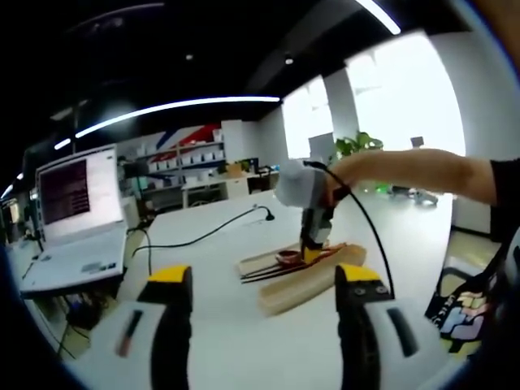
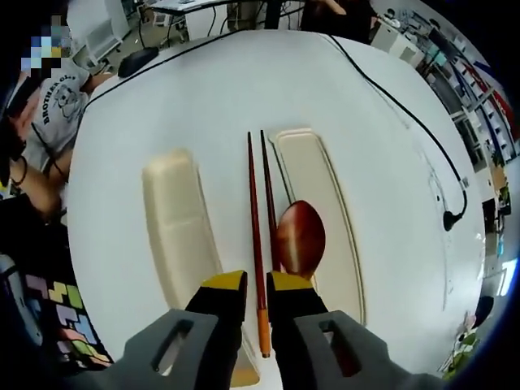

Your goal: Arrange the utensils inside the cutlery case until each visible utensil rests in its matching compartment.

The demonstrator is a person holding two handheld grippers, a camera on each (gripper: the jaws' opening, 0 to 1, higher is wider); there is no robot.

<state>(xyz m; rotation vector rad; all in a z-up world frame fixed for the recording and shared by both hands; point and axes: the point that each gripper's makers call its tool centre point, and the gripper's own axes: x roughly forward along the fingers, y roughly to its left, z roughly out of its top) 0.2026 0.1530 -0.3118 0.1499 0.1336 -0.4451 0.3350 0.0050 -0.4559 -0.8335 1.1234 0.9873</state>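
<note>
Two cream case halves lie side by side on the white table: the left half (image 2: 175, 219) and the right half (image 2: 313, 195). A brown spoon (image 2: 301, 237) rests in the right half. Two dark red chopsticks (image 2: 253, 211) lie in the gap between the halves. My right gripper (image 2: 257, 283) points down over them, its yellow-tipped jaws nearly together around one chopstick's orange end. From the left gripper view, the right gripper (image 1: 314, 253) stands on the case (image 1: 305, 288), held by a person's hand. My left gripper (image 1: 264, 280) hovers open, short of the case, holding nothing.
A laptop (image 1: 77, 203) stands open at the table's left edge. A black cable (image 2: 406, 106) snakes across the table beyond the case. A person (image 2: 57, 106) sits at the table's edge. A patterned bag (image 1: 471, 313) lies off the right edge.
</note>
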